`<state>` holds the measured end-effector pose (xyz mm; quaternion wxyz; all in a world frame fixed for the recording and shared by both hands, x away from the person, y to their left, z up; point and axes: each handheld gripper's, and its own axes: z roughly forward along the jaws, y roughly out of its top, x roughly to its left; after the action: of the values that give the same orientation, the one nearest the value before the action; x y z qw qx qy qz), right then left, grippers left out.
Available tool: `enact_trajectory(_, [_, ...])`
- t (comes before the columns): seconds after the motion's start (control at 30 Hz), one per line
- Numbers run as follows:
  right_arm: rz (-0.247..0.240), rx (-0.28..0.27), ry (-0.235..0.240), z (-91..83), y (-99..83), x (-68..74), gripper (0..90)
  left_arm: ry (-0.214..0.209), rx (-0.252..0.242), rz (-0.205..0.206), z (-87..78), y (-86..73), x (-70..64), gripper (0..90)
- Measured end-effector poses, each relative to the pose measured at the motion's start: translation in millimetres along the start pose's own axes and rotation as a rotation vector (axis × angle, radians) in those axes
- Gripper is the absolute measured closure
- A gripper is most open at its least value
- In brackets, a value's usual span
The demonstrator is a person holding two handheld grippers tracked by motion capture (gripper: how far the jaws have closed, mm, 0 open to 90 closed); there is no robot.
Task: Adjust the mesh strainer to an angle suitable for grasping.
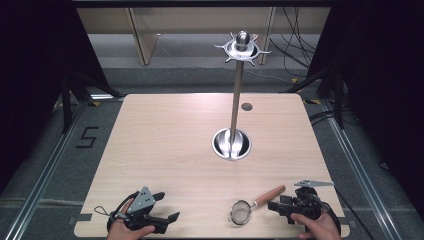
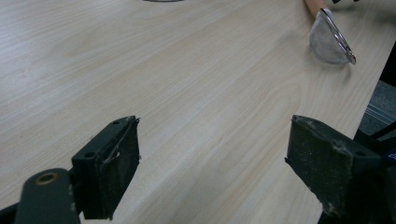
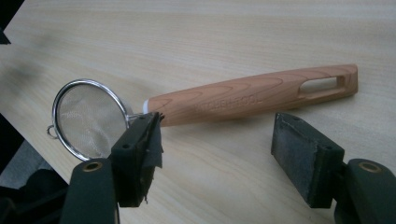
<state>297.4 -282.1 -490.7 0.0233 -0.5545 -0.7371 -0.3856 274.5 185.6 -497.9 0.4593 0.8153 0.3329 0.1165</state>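
At the near edge of the wooden surface [image 1: 165, 135], the left hand-held gripper [image 1: 162, 210] rests low in the person's hand with its jaws spread wide and nothing between them. On the near right, the right hand-held gripper [image 1: 276, 206] also has its jaws apart, just beside the strainer [image 1: 252, 206] but not clamped on it. The strainer lies flat close to the near edge, its mesh bowl [image 3: 86, 119] toward the person's left and its wooden handle [image 3: 252, 95] angling away to the right, slotted at the end. Farther off, right of centre, a metal stand [image 1: 236, 100] rises upright from a round base [image 1: 231, 144], topped by a ring of hooks [image 1: 242, 49].
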Motion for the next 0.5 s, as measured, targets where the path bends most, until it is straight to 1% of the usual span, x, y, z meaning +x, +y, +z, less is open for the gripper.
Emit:
enact_trajectory(0.03, [0.024,0.016,-0.012,0.4,0.2,1.2,33.9,-0.004,-0.005,0.019,0.1,0.3,1.1,16.5])
enact_trajectory(0.07, [-0.01,0.004,-0.015,1.2,0.8,-2.8,33.5,-0.005,-0.004,0.012,0.1,0.1,0.9,16.5])
enact_trajectory(0.17, [-0.013,0.0,-0.004,2.9,1.5,-3.9,33.5,-0.003,-0.002,0.004,0.9,0.0,0.0,16.5])
enact_trajectory(0.2, [0.058,0.024,-0.015,4.7,3.4,0.4,33.4,-0.002,-0.008,-0.008,1.7,-0.3,-1.2,16.5])
enact_trajectory(0.23, [0.058,0.024,-0.015,4.7,3.4,0.4,33.4,-0.003,-0.007,-0.008,1.8,-0.4,-1.3,16.5])
enact_trajectory(0.27, [0.005,0.01,-0.014,7.5,4.9,-4.4,33.4,-0.002,-0.008,-0.009,1.9,-0.3,-1.2,16.5])
enact_trajectory(0.3, [0.058,0.025,-0.011,9.3,7.4,-1.7,33.1,-0.005,-0.007,-0.011,1.7,-0.2,-1.1,16.5])
enact_trajectory(0.33, [0.016,0.011,-0.025,12.3,9.2,-5.1,33.0,-0.002,-0.009,-0.011,1.8,-0.3,-1.1,16.5])
enact_trajectory(0.37, [0.015,0.011,-0.021,14.0,11.1,-5.5,33.0,0.006,0.01,0.035,0.3,0.3,2.4,16.5])
enact_trajectory(0.4, [0.024,0.019,-0.034,14.9,12.8,-5.0,32.9,0.006,0.01,0.035,0.3,0.3,2.4,16.5])
enact_trajectory(0.43, [0.033,0.012,-0.038,17.6,14.3,-5.4,32.6,0.005,0.007,0.03,0.5,0.4,2.0,16.5])
enact_trajectory(0.47, [0.028,0.007,-0.031,20.0,16.3,-6.0,32.2,-0.006,-0.009,-0.008,1.5,-0.1,-0.9,16.5])
enact_trajectory(0.5, [0.028,0.007,-0.031,20.0,16.3,-6.0,32.2,-0.001,0.008,0.008,0.4,-0.1,0.0,16.5])
